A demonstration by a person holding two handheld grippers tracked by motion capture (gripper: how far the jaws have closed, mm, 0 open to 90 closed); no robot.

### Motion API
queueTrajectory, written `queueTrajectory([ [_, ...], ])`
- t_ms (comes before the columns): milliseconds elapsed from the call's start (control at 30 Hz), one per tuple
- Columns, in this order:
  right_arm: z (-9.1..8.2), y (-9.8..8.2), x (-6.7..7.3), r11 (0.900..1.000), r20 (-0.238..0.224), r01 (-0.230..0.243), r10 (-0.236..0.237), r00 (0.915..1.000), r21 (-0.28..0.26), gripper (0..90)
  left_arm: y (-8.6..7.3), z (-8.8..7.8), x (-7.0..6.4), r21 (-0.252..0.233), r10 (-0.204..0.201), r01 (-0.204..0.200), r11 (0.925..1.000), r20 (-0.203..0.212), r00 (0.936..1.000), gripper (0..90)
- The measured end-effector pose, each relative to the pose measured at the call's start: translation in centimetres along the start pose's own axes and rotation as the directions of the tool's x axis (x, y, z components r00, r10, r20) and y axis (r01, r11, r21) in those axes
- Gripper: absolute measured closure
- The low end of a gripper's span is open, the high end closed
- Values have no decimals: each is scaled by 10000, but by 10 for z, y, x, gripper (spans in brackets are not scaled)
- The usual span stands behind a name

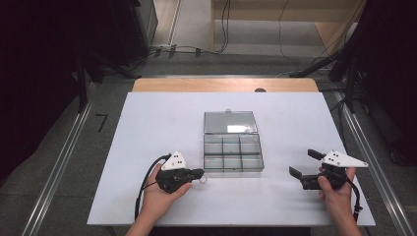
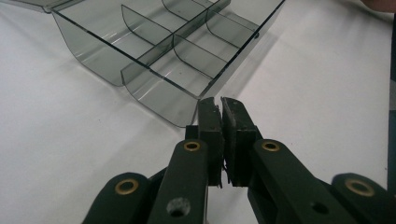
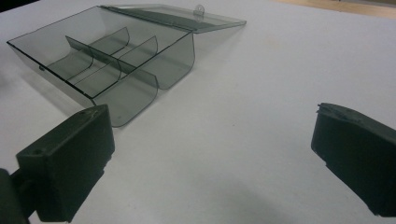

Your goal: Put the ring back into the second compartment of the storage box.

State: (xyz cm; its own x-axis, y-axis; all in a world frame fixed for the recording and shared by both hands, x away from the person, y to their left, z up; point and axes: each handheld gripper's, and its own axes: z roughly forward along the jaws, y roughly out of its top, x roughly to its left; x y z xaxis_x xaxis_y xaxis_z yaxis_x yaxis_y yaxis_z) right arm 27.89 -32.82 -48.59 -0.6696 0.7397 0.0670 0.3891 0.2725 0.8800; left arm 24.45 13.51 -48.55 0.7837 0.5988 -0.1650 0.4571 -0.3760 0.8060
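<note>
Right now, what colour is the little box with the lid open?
See-through smoky grey box, clearest in the right gripper view.

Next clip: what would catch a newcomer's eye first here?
The smoky clear compartment box at the middle of the white table, its lid flipped open flat behind it and its compartments apparently empty. On either side a hand holds a claw: the left claw shut, close to the box's near-left corner, with a small ring-like thing at its tip; the right claw wide open, further off to the right.
</note>
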Motion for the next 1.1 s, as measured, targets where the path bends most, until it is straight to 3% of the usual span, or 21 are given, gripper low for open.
queueTrajectory([
  [833,0,0,1,10000,-11,33,-33,10000,-8,0,12,-2,1,-338,61,-58,9994,111,9999,860],
  [1100,-2,1,2,9999,-21,-92,92,10000,-117,0,18,6,5,-478,-167,183,9987,336,9993,859],
])
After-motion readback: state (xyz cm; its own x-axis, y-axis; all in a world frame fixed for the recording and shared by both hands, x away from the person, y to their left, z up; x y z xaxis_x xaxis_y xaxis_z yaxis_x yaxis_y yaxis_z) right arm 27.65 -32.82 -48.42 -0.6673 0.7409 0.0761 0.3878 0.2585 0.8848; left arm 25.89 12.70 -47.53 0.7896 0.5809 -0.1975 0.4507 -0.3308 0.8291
